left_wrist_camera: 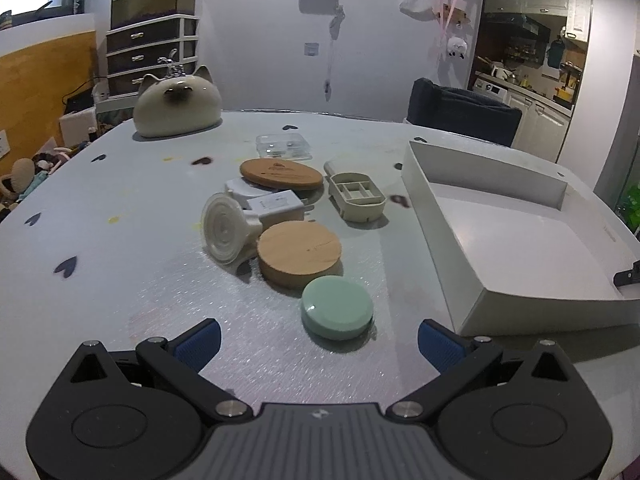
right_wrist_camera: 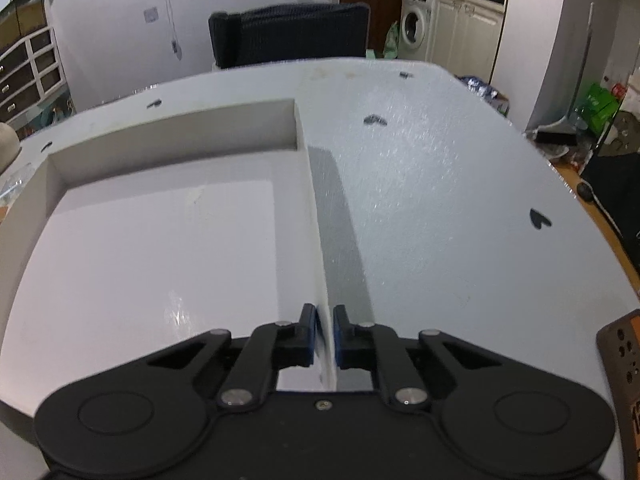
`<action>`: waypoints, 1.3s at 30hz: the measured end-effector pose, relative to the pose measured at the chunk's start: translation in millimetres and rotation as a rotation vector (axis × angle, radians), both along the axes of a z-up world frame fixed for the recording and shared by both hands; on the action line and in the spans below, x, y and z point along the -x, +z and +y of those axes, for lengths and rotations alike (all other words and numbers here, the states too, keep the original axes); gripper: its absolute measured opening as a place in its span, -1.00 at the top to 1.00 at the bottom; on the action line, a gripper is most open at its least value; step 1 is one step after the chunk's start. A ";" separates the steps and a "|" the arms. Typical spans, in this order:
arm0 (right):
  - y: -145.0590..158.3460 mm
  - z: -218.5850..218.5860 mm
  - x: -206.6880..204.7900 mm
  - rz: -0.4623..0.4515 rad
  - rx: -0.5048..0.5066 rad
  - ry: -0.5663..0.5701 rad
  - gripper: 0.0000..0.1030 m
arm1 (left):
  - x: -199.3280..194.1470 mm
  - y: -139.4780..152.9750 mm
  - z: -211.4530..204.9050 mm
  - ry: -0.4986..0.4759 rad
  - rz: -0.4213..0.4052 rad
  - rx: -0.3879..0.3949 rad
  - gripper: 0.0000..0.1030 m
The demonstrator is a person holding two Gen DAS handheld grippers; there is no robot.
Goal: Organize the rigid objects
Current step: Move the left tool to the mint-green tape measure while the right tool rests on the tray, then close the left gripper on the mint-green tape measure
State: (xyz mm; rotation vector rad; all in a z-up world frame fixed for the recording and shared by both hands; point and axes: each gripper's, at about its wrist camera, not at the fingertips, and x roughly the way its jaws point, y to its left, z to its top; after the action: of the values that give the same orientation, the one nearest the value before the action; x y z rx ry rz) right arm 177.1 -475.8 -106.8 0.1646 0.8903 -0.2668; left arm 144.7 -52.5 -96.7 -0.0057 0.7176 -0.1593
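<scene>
The right gripper pinches the right-hand wall of the white box, one blue pad on each side; its near end is cut off beneath the gripper body. The left gripper spreads wide above the table, just short of the mint green disc. Behind it, two wooden discs partly cover white items, hard to identify.

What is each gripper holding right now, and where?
Right gripper pinches the white box's right side wall at its near end. Left gripper is open, holding nothing.
</scene>
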 end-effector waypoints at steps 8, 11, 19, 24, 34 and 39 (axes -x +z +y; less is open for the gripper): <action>0.2 -5.5 -2.7 0.020 -0.030 0.023 0.85 | -15.7 -9.4 2.1 -0.001 0.025 0.075 -1.00; 0.0 -5.0 -2.5 0.018 -0.029 0.025 0.86 | -21.0 -12.3 -0.6 0.014 0.016 0.060 -0.97; -0.9 -6.1 -1.6 0.010 -0.035 0.019 0.85 | -37.1 -19.8 -13.3 -0.010 0.013 0.022 -0.42; -0.8 -7.2 -1.1 0.007 -0.042 0.014 0.86 | -38.8 -22.1 -24.6 -0.027 0.010 -0.062 -0.02; -1.0 -8.2 -0.9 0.003 -0.044 0.016 0.86 | -33.6 8.7 -29.4 -0.096 -0.040 0.028 -0.01; -1.3 -9.5 0.6 -0.002 -0.051 0.023 0.87 | -53.8 36.2 -54.5 -0.215 -0.065 0.123 -0.01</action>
State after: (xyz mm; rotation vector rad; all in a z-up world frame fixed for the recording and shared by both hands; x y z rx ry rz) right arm 176.5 -485.3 -108.1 0.2013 0.8970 -0.2228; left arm 198.5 -107.0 -60.6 -0.0411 0.6420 -0.4072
